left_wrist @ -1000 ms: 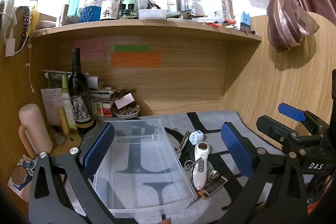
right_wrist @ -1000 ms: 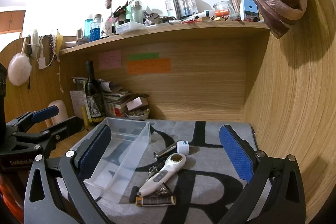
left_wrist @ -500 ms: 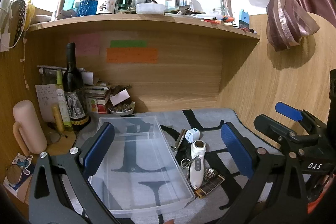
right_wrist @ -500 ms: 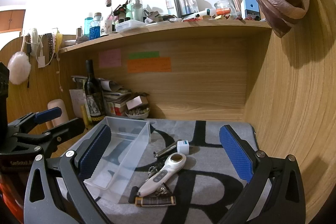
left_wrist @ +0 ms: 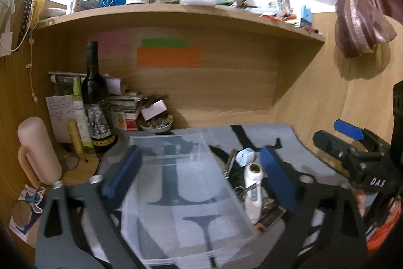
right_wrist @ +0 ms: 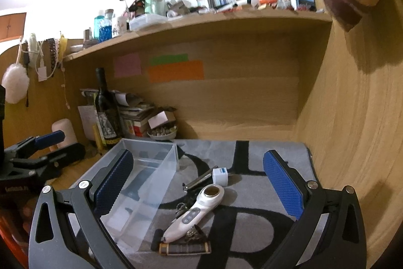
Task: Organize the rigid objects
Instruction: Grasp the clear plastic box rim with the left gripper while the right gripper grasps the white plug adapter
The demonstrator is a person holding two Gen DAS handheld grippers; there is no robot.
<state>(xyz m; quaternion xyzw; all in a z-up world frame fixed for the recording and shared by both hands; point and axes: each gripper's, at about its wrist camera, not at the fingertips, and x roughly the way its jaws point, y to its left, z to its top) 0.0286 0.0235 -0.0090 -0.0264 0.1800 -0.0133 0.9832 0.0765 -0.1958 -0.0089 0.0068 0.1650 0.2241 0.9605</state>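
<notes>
A clear plastic bin point(left_wrist: 186, 196) point(right_wrist: 141, 183) lies empty on the grey mat. To its right sits a pile: a white handheld device point(left_wrist: 253, 193) point(right_wrist: 194, 212), a white cube plug point(left_wrist: 245, 155) point(right_wrist: 220, 175), a metal clip tool point(left_wrist: 230, 163) point(right_wrist: 199, 180), keys point(right_wrist: 182, 208) and a dark striped bar point(right_wrist: 185, 247). My left gripper point(left_wrist: 199, 178) is open, its fingers astride the bin. My right gripper point(right_wrist: 199, 183) is open above the pile, empty.
A wine bottle point(left_wrist: 95, 102), a pink flask point(left_wrist: 37, 150), stacked books and a small bowl point(left_wrist: 156, 124) crowd the back left corner. A cluttered shelf point(left_wrist: 176, 9) runs overhead. A wooden wall point(right_wrist: 352, 117) closes the right side. A tied curtain point(left_wrist: 357, 24) hangs at the upper right.
My left gripper has moved forward and lower toward the bin, which now looms larger between its fingers. My right gripper has barely moved.
</notes>
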